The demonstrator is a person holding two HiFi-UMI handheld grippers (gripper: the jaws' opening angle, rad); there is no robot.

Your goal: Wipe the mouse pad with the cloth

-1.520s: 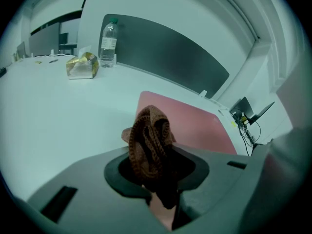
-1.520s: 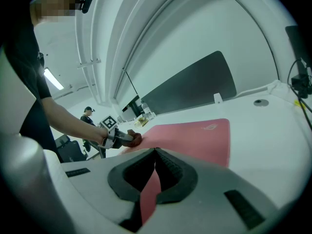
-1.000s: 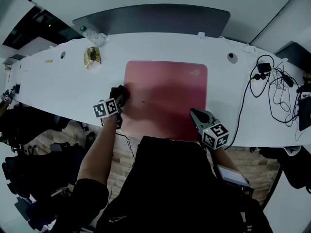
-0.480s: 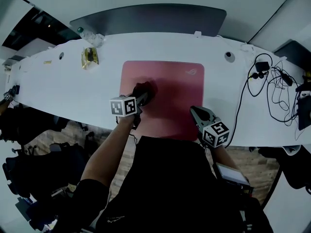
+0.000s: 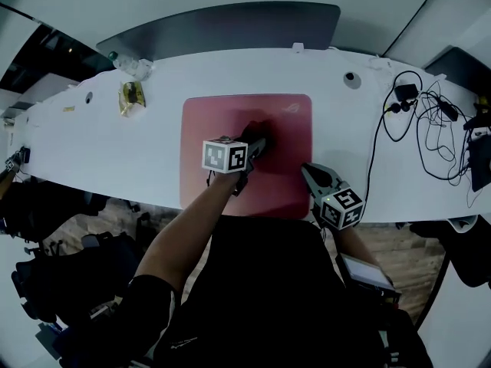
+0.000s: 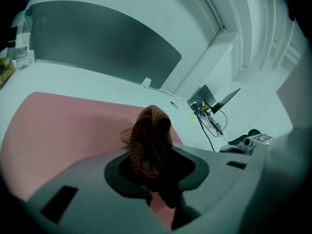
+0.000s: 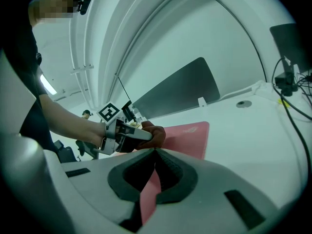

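The red mouse pad (image 5: 205, 121) lies on the white table (image 5: 100, 148) in front of me. My left gripper (image 5: 257, 139) is over the pad's middle, shut on a crumpled brown cloth (image 5: 261, 131) that rests on the pad. In the left gripper view the cloth (image 6: 149, 139) bulges out between the jaws above the pad (image 6: 63, 126). My right gripper (image 5: 308, 174) is shut, its tips at the pad's right edge near the front corner. The right gripper view shows the closed tips (image 7: 155, 150), the pad (image 7: 190, 136), and the left gripper (image 7: 131, 133) with the cloth (image 7: 156, 132).
A tangle of black cables and a charger (image 5: 418, 117) lies at the table's right end. A plastic bottle (image 5: 132, 65) and a yellow packet (image 5: 130, 96) sit at the back left. A grey panel (image 5: 222, 27) runs behind the table. A grommet hole (image 5: 350, 77) is at the back right.
My left gripper has slid the cloth rightward across the pad, from its left edge to its middle. The right gripper has stayed at the pad's right front corner.
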